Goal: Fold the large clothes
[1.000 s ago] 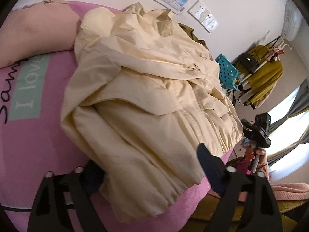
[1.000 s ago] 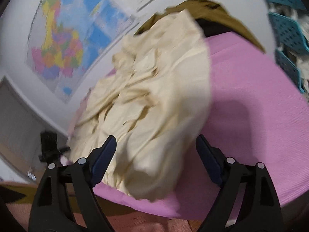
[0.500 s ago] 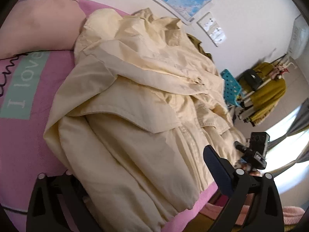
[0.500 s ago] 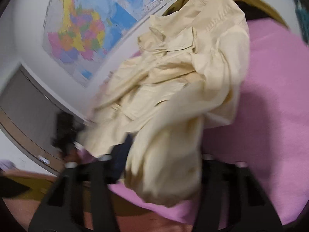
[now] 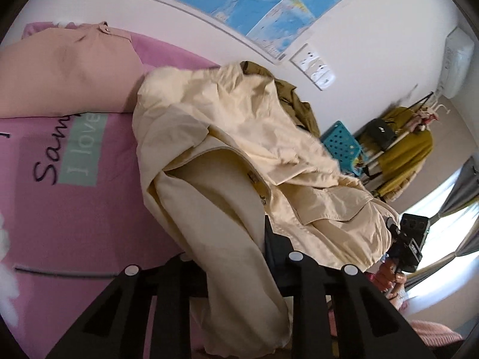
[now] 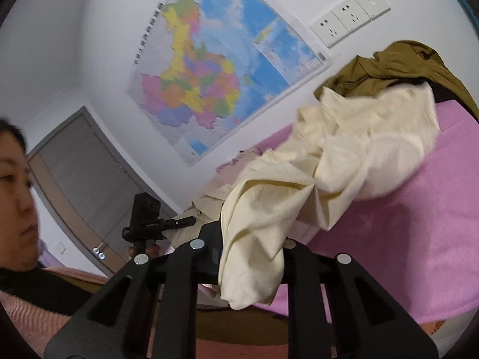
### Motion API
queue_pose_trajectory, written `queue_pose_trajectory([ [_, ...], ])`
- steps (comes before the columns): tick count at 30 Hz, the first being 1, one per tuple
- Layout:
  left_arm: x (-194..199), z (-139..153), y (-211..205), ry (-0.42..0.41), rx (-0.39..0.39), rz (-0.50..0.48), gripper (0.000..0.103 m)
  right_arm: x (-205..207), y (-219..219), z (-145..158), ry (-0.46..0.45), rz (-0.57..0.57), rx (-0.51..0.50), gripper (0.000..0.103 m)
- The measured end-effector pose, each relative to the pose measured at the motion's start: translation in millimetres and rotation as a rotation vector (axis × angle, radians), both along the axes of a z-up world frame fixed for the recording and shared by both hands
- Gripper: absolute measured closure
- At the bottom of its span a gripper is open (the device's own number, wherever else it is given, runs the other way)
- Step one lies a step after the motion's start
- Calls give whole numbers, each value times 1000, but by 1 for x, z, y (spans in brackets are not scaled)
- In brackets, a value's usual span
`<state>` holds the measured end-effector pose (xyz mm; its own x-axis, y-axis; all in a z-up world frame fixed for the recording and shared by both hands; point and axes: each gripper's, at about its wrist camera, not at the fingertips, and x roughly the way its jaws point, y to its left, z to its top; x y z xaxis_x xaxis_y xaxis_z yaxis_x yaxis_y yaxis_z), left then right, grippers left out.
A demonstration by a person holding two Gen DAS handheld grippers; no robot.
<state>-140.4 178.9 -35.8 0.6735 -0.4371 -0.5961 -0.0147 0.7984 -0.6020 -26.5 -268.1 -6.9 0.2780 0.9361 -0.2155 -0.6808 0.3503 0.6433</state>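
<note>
Pink-sheeted bed [image 5: 74, 209], cream jacket [image 5: 239, 155], olive garment [image 6: 389, 62], apparently a peach pillow [image 5: 60, 80]

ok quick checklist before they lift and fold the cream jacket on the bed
1. Left hand-held gripper shut on the cream jacket: ok.
2. Right hand-held gripper shut on the jacket's edge: ok.
3. Both grips on matching corners: cannot tell, fabric is bunched.
4. Jacket spread flat: not ok, crumpled in a heap.
5. Olive garment clear of the jacket: not ok, it touches the far end.
6. Bare pink bedspread beside it for laying out: ok.
</note>
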Motion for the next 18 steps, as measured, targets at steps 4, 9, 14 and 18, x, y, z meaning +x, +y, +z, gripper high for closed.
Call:
queue_pose_trajectory([
  [4, -11, -6, 9, 25, -33, 1, 80, -1, -10, -10, 60, -51, -12, 86],
  [9, 1, -10, 22, 69, -90, -4, 80, 4, -6, -3, 65, -69, 2, 86],
  [14, 20, 15, 23, 55, -58, -24, 80, 22, -1, 13, 49, -97, 20, 86],
  [18, 38, 34, 26, 57, -22, -37, 80, 41, 1, 24, 45, -127, 35, 86],
])
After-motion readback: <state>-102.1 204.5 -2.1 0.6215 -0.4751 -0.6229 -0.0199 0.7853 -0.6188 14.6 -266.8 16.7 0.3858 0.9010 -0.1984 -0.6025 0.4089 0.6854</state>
